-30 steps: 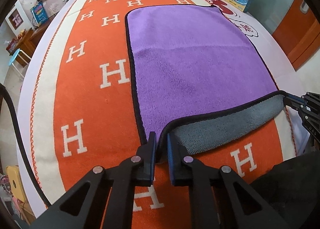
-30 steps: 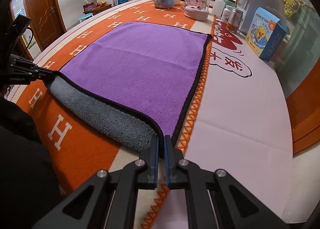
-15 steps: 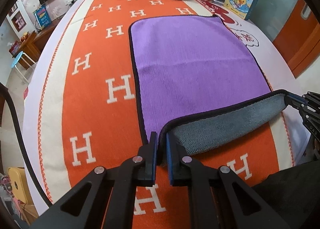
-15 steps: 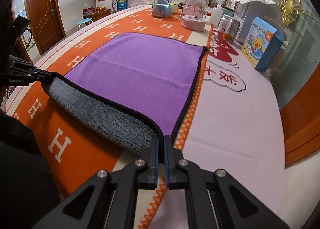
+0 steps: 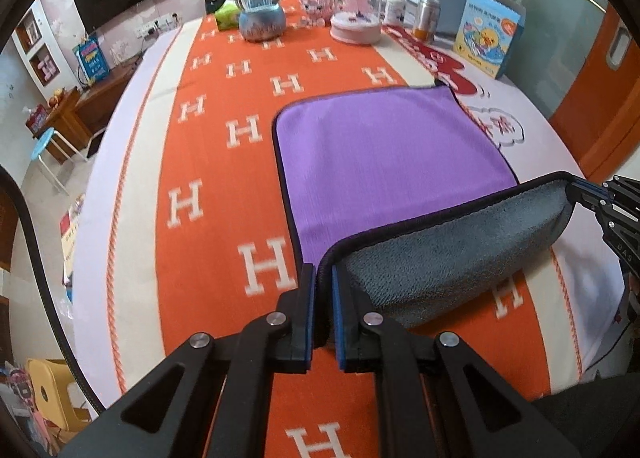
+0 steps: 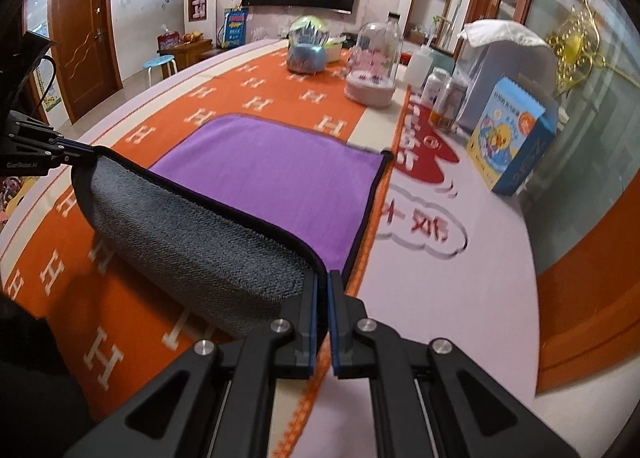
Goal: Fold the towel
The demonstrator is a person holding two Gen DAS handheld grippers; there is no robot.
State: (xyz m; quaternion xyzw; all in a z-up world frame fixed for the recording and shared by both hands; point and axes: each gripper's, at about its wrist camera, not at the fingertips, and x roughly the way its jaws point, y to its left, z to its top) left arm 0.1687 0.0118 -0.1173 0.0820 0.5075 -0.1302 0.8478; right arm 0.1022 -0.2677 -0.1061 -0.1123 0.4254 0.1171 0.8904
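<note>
Standing along the far edge of the table [image 5: 120,161] are a snow globe [image 5: 260,13] with a castle inside, a glass dome [image 5: 358,9] on a pink base, some bottles [image 6: 434,85] and, near the far right corner, a blue carton [image 6: 512,133] with a duck picture. All of them are well apart from the towel [image 5: 384,161], and nothing lies between them and it.

The towel is purple on top and grey underneath, with a dark border. Its far part lies flat on the orange H-pattern cloth [image 5: 224,193] in the middle of the table. Its near edge is lifted and curls back, so the grey side shows. This lifted edge runs left to right, parallel to the near edge of the table.

The left gripper [image 5: 323,278] pinches the near left corner of the towel between its jaws. The right gripper [image 6: 322,282] pinches the near right corner in the same way.
</note>
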